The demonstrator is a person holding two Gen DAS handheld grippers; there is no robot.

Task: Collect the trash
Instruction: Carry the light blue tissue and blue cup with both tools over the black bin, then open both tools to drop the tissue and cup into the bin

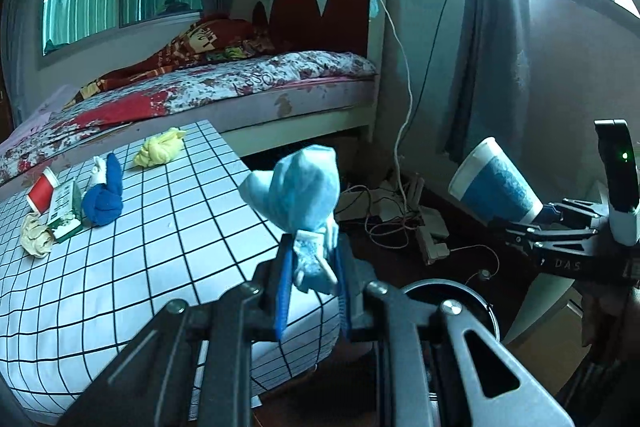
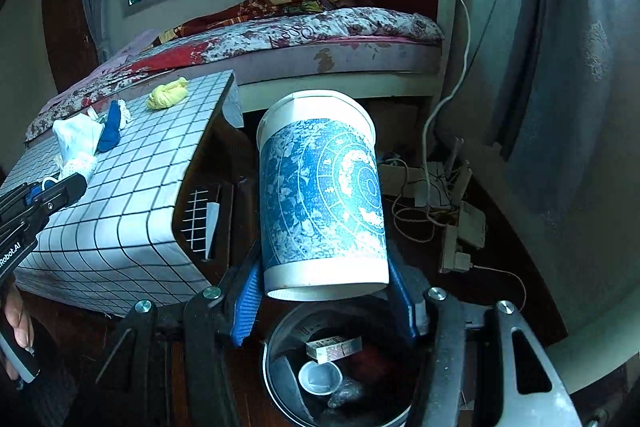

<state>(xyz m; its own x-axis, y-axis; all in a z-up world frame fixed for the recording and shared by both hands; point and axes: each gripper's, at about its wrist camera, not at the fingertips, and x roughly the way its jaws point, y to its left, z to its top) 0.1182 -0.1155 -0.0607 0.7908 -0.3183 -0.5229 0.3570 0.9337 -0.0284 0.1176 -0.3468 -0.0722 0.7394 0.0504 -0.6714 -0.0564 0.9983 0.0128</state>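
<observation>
The right claw (image 2: 324,291) pinched a blue patterned paper cup (image 2: 320,195) above the trash bin (image 2: 280,367); the left claw (image 1: 310,291) pinched a light-blue sock (image 1: 300,187) beside the counter (image 1: 160,247). Centering the cup over the bin's opening before spreading the claw would drop it cleanly.

Blue-patterned cup (image 2: 320,195); black-gridded white tablecloth (image 1: 160,227)

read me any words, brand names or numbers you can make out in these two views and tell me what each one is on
"DAS": on the arm of the right gripper, seen from the left wrist; cut off after that.
"Robot.AI": on the arm of the left gripper, seen from the right wrist; its start is cut off.
Green and white carton on the table: print too blurred to read.
Blue paper cup: pattern only, no words legible.
</observation>
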